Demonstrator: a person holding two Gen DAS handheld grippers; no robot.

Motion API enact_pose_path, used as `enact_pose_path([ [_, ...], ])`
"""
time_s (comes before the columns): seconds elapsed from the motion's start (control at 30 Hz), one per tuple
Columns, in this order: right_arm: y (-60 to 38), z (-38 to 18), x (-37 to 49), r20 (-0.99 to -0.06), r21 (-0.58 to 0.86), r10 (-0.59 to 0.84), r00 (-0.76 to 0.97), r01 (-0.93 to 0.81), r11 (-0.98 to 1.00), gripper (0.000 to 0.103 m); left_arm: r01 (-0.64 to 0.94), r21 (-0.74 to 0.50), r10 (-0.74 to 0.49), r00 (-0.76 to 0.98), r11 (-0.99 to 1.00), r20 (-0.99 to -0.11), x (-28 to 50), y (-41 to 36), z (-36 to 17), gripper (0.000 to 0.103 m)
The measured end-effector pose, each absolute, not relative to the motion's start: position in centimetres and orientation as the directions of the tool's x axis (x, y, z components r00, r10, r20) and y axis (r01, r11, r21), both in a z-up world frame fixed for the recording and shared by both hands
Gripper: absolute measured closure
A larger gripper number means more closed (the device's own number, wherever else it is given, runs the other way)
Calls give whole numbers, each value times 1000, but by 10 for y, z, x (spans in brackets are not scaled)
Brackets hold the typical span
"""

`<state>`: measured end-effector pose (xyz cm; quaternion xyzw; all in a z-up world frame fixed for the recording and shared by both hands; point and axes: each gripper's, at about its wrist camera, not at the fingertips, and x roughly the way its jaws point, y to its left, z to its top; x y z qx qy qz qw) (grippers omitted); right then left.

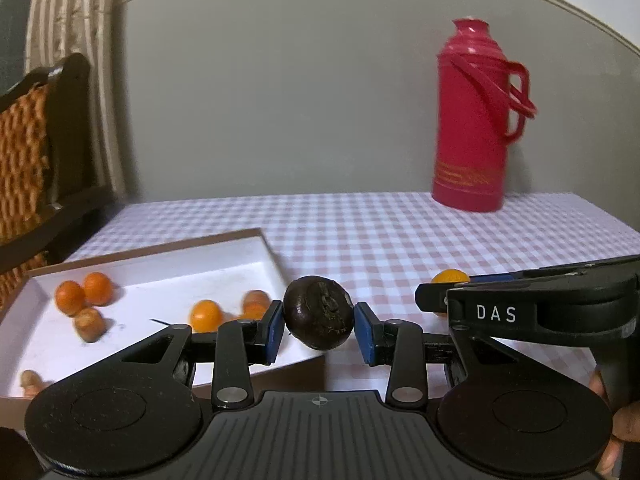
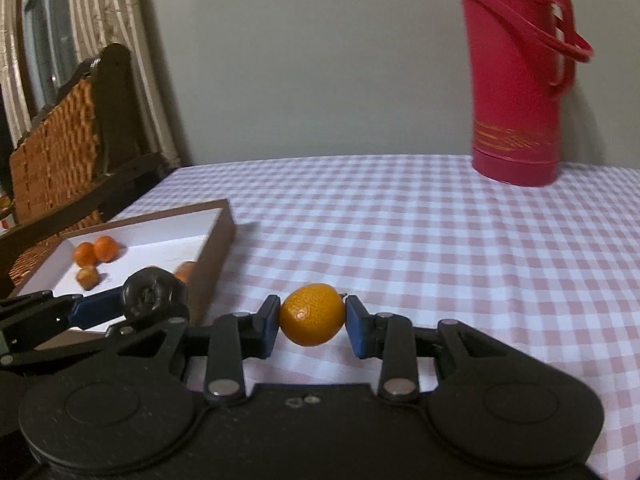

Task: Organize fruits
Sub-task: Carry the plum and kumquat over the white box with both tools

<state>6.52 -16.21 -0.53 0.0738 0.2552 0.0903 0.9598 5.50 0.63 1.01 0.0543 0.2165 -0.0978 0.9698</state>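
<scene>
From the left wrist view, the left tool (image 1: 319, 325) was clenched on a dark round fruit (image 1: 319, 312), its blue pads pressed against either side. The fruit hung just over the near right corner of the white box (image 1: 160, 268), which lay at the surface's left edge, so the box sat to the left of and just beyond the tool. Inside it were several small orange fruits (image 1: 70, 297) toward the far left corner and a few more nearer the tool. The right tool (image 1: 452, 296) came in from the right, an orange fruit (image 1: 450, 277) showing at its tip. A red flask (image 1: 476, 120) stood at the far right of the checked surface (image 1: 400, 240).

From the right wrist view, the right tool (image 2: 312, 322) gripped an orange fruit (image 2: 312, 314) over bare cloth, the box (image 2: 212, 248) well to its left. The left tool (image 2: 160, 300), with its dark fruit (image 2: 152, 294), was the nearer to the box, at its right wall. My guess was that each fruit needed to be carried leftward over that wall.
</scene>
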Motion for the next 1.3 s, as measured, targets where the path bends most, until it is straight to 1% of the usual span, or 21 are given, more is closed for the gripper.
enact_pose_path([
  [0.53,-106,7,72,-390,199,322,863,-262,944,77,84,6,-75,921,996,-383,52,69,22,65],
  [0.93,-70,9,82,-331,234,404,853,-341,911,77,-5,-6,2,927,1000,-376,50,106,20,65],
  [1.3,-43,7,93,-291,246,435,852,-373,895,77,-114,-20,98,920,993,-380,53,145,17,65],
])
